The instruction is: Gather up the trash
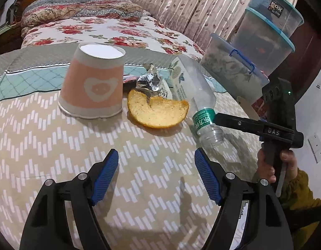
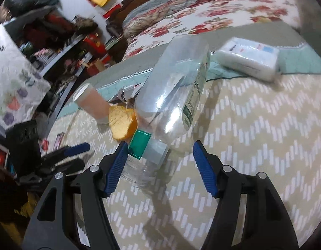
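The clear, crumpled plastic water bottle with a green neck band (image 2: pixel 173 95) lies on its side on the bed's beige zigzag-patterned quilt (image 2: pixel 254 145). Its open, capless mouth points back toward the right tool (image 2: pixel 158 166) and its long axis runs forward and slightly rightward away from it. That is the relation the pickup turns on: the neck already sits between the spread blue pads (image 2: pixel 116 166), the left pad close against or touching the green band, the right pad standing apart with bare quilt between. The right tool is released, jaws wide, gripping nothing; by my judgement it needs only to close across the neck, square to the bottle's axis.

The left tool (image 1: pixel 156 175) is likewise released and empty, hanging over bare quilt with the litter ahead of it. The right tool is clearly the nearer to the bottle; from the left tool, the bottle lies ahead and to the right.

The left wrist view shows the rest of the trash plainly. An upturned pink paper cup with a heart print (image 1: pixel 91 85) stands ahead-left. A curled piece of orange peel (image 1: pixel 158 110) lies dead ahead, just beside the bottle's shoulder. Crumpled silver foil wrapper (image 1: pixel 149 81) sits behind the peel. It also shows the right tool's black finger (image 1: pixel 235 123) laid alongside the neck.

Only the right wrist view shows a soft white tissue pack (image 2: pixel 248 60) far ahead-right, well apart from the bottle.
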`<control>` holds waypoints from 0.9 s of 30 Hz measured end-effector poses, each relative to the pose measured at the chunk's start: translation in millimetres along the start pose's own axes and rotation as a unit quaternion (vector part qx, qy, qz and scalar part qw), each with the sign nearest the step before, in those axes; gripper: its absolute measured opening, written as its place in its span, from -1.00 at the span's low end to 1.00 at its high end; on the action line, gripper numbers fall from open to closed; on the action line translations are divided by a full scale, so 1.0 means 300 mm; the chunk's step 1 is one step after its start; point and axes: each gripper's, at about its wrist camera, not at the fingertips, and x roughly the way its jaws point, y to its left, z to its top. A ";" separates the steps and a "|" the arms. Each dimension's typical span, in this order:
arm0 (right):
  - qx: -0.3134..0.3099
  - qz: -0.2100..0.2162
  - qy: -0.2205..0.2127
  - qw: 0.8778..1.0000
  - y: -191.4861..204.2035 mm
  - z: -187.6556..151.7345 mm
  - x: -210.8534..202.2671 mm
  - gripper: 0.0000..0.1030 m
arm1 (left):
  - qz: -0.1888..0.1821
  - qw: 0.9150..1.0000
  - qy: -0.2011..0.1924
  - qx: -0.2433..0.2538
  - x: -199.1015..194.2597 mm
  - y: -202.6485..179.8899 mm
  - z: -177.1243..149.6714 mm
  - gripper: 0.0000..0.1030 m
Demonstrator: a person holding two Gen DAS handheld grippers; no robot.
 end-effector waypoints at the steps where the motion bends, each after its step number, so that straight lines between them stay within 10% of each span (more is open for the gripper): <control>1: 0.000 -0.002 -0.006 1.000 0.010 -0.001 -0.002 0.28 | -0.002 1.000 0.000 0.001 0.002 -0.001 0.001 0.39; 17: -0.019 -0.083 -0.031 0.996 0.077 0.013 0.045 0.29 | -0.018 1.000 -0.016 -0.001 -0.017 0.011 -0.001 0.39; 27: 0.001 -0.163 -0.140 0.977 0.040 -0.040 -0.109 0.31 | 0.010 0.999 -0.021 0.034 -0.019 -0.036 -0.013 0.39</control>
